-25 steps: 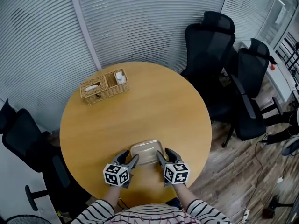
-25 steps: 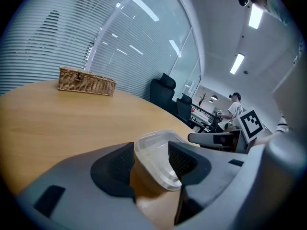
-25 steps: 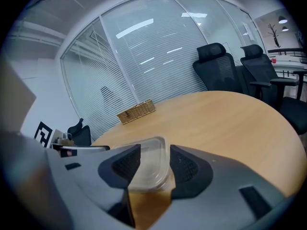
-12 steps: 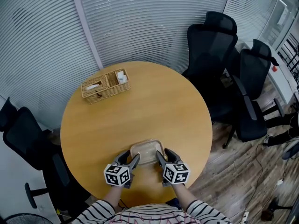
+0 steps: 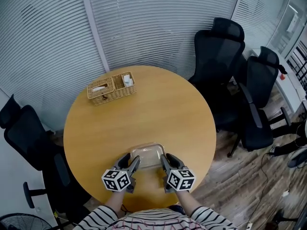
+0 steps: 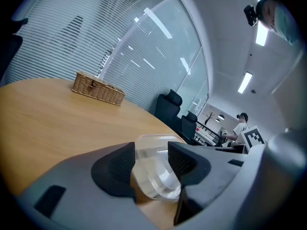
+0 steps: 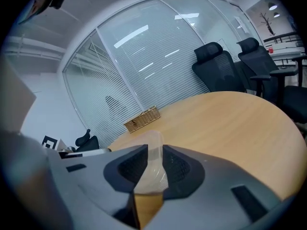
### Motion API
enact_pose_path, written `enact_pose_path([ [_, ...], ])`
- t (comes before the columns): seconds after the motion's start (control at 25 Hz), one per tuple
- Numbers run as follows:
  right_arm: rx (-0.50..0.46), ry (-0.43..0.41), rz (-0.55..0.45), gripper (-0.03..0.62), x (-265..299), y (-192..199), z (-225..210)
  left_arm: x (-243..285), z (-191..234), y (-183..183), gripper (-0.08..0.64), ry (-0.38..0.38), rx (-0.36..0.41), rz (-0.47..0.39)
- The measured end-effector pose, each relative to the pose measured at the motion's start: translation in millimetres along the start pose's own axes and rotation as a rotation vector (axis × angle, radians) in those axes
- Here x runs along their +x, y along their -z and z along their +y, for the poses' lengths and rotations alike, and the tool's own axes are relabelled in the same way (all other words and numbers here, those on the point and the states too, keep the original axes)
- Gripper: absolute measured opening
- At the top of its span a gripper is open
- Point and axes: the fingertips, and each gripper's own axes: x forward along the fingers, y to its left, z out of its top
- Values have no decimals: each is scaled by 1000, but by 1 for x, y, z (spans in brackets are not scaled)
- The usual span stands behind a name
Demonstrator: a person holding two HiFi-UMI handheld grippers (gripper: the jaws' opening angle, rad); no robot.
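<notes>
A clear plastic container [image 5: 146,153] lies near the front edge of the round wooden table [image 5: 158,114]. My left gripper [image 5: 132,161] is at its left side and my right gripper [image 5: 168,159] at its right side. In the left gripper view the container's corner [image 6: 156,176] fills the gap of the left gripper [image 6: 151,150], and both pads touch it. In the right gripper view the right gripper [image 7: 154,155] pinches the thin rim of the container [image 7: 156,169] in a narrow gap. The part of the container under the jaws is hidden.
A wicker basket [image 5: 111,87] with two compartments stands at the table's far left, also seen as the basket [image 6: 98,88] and the basket [image 7: 142,119]. Black office chairs [image 5: 221,51] stand at the right, another chair [image 5: 24,133] at the left. Blinds cover the glass wall behind. A person [image 6: 238,126] stands far off.
The right gripper's jaws have closed in from a wider gap to a tight pinch on the container's rim. The container sits more tilted between the left jaws. Both hands shifted slightly.
</notes>
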Motion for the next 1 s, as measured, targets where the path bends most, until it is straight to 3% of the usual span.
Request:
enact_pose_path([
  [0.16,23,-10,-40,68,-15,-13,3,-13,-7,-12,193,-9,-7,-52],
  [0.36,40,-36,-78,48,-35,-30,10,-30,-20,-25,100,-15,-18,-114],
  [0.64,47,-89,-108,46,-63,-49,21,-50,-46,-38,89,-17,-34,-188],
  [1.0,61,-160,-139,44,-96,-62,36,-77,-79,-59,75,-30,26,-273],
])
